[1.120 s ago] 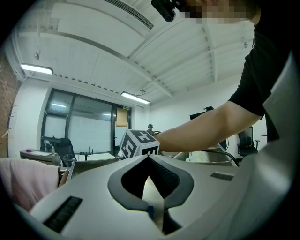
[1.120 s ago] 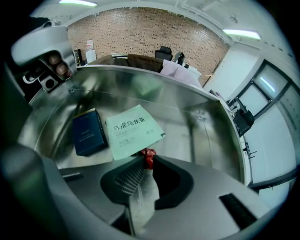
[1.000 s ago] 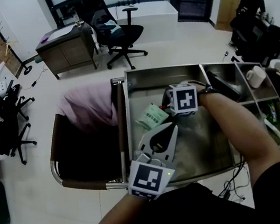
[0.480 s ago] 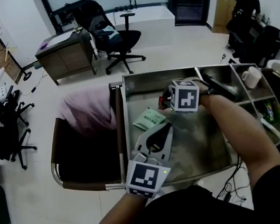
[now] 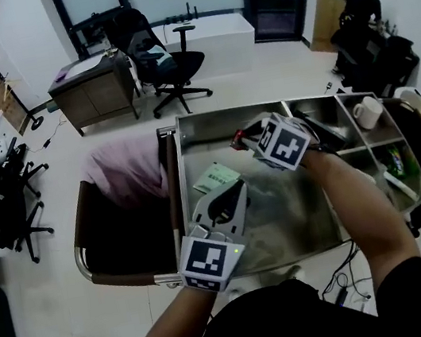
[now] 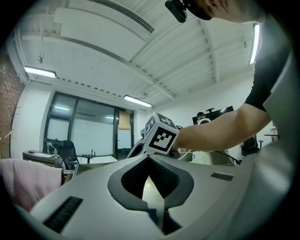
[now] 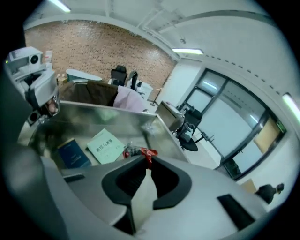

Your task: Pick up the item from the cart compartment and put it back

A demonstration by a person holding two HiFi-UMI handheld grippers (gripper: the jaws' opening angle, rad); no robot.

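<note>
A small red-wrapped item sits pinched at the tips of my right gripper, which is shut on it. In the head view the right gripper holds the red-wrapped item above the back of the cart's big steel compartment, tilted up. On the compartment floor below lies a green packet, with a blue booklet beside the green packet. My left gripper hovers over the compartment's front left, shut with nothing in it, and its tips meet.
A brown bag holding pink cloth hangs on the cart's left end. Small compartments on the right hold a white mug and a green bottle. An office chair and a person are farther back.
My right gripper has tilted up and lifted slightly, and the red-wrapped item now shows at its tips. The left gripper has stayed in place.
</note>
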